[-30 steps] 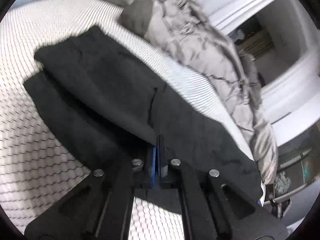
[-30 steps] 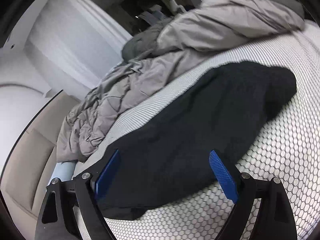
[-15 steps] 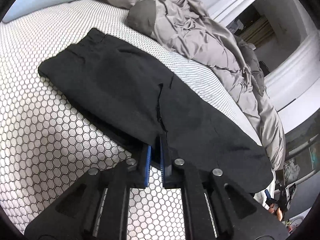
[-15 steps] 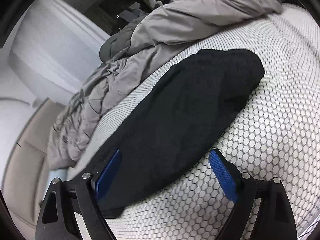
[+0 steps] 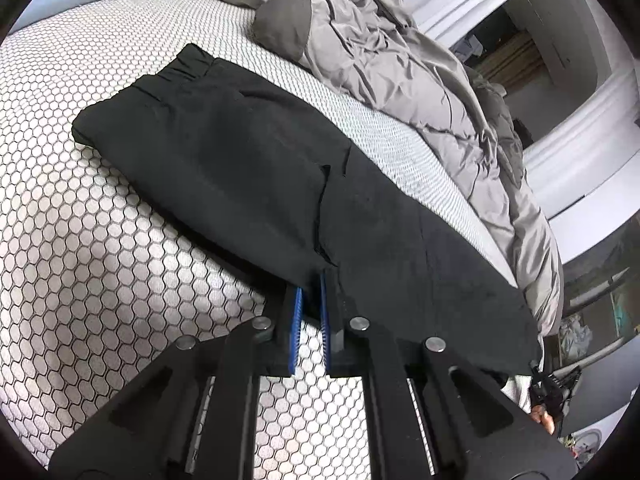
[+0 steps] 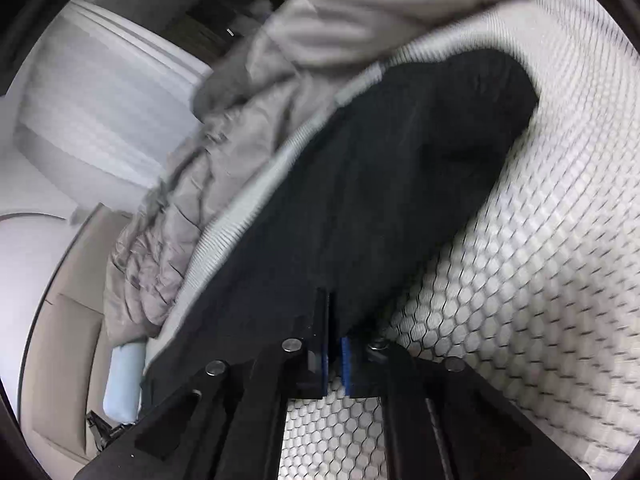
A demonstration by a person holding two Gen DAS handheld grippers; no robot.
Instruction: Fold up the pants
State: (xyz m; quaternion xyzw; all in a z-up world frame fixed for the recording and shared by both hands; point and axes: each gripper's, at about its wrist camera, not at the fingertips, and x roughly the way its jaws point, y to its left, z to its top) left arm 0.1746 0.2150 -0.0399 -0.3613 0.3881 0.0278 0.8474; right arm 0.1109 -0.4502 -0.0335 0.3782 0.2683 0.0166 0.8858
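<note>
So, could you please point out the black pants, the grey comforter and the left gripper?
black pants [image 5: 248,160], left wrist view, upper leg panel.
grey comforter [image 5: 400,68], left wrist view, rumpled middle.
left gripper [image 5: 310,300], left wrist view, between fingertips.

Colours and patterns, by item:

- Pants [image 5: 256,168]: plain black throughout, no print; same plain black in the right wrist view [image 6: 400,184].
- Bed cover [image 5: 80,248]: white ground with a dark-outlined hexagon grid; same grid in the right wrist view [image 6: 540,280].
- Duvet [image 5: 400,60]: light grey, with one darker grey patch.
- Left gripper [image 5: 310,286]: black body, blue pads, silver rivets.
- Right gripper [image 6: 335,340]: black body, blue pads.
- Pillow [image 6: 122,380]: pale blue.
</note>
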